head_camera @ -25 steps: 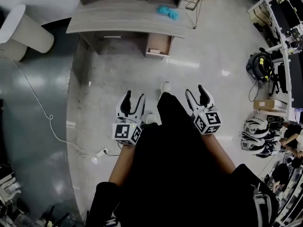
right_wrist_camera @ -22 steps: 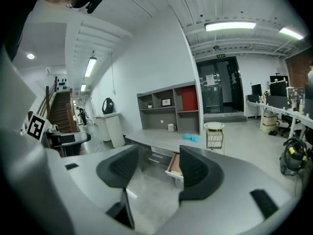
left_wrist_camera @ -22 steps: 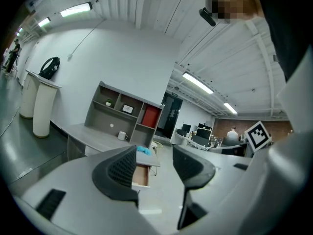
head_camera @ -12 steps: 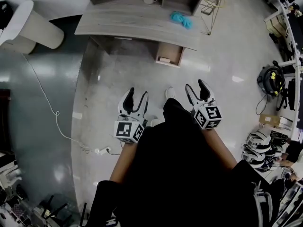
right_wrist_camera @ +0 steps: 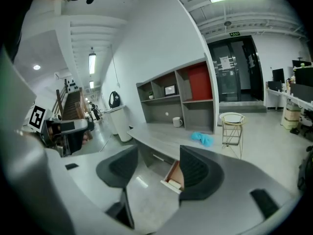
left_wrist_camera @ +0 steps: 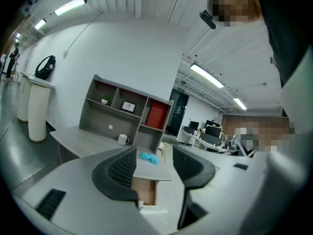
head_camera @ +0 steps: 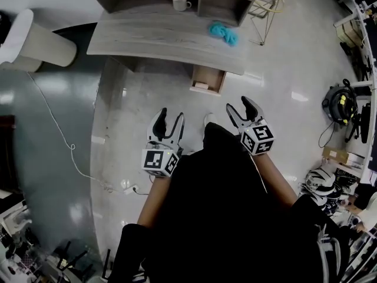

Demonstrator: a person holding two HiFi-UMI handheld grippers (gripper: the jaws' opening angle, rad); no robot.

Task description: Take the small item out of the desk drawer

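Okay, your left gripper (head_camera: 169, 120) and right gripper (head_camera: 240, 107) both gape empty. The small item (head_camera: 201, 86) sits in the open drawer (head_camera: 212, 77) at 12 o'clock, well apart. Rush in and you could clip the drawer front.

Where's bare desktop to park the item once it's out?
Wide bare stretch of the grey wooden desktop, left of the crumpled blue cloth and in front of the white mug. Tighter at the right end, around the cloth above the open drawer.

No legible text or signs.
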